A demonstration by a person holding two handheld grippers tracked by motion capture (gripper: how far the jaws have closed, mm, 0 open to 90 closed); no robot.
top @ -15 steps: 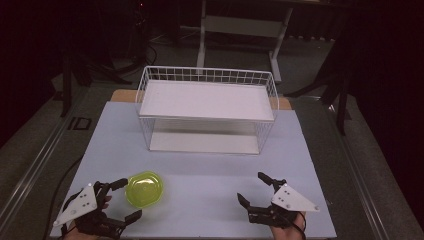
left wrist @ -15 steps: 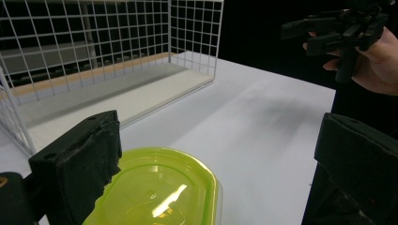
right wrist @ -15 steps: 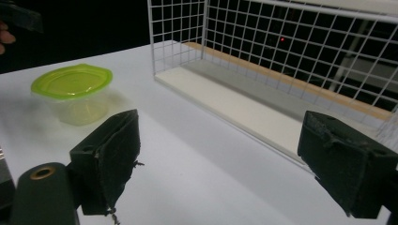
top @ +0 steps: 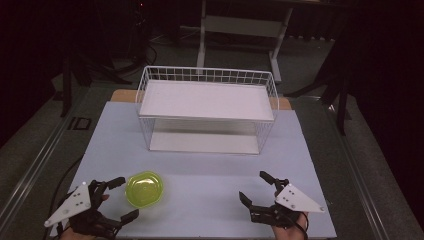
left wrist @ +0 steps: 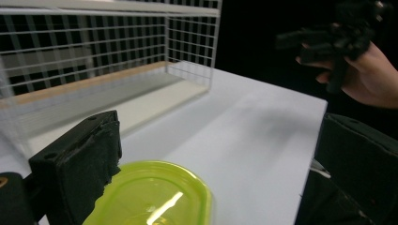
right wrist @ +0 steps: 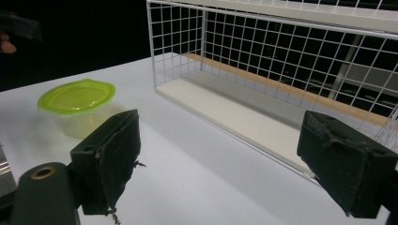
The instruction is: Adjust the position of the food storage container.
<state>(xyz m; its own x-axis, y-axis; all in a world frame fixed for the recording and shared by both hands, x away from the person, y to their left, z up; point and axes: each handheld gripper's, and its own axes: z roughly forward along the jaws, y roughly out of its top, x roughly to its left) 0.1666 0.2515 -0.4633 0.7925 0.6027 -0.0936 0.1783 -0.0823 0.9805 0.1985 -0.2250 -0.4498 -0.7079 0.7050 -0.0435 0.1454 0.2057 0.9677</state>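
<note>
High view is showing a white table (top: 210, 200) with a white wire basket (top: 207, 107) sitting at its far middle and a lime green container (top: 144, 188) resting near the front left edge. The left gripper (top: 123, 198) is hovering just beside the container, on its left, with its 2 jaws spread wide and released, nothing between them. The right gripper (top: 256, 191) is hanging over the front right part of the table, well apart from the container, its 2 jaws also spread and holding nothing.

Left gripper view is looking along the left gripper (left wrist: 206, 183), whose jaws are standing far apart with the green lid of the container (left wrist: 155, 197) lying between them and close to the left one; whether that jaw is touching the lid I cannot tell. The wire basket (left wrist: 108, 51) is standing beyond, and the other hand (left wrist: 371, 79) is showing at the upper right.

Right gripper view is showing the right gripper (right wrist: 220, 164) with its jaws apart over bare table, the container (right wrist: 77, 105) sitting closed farther off to the left, apart from the wire basket (right wrist: 281, 70), which is taking up the upper right
</note>
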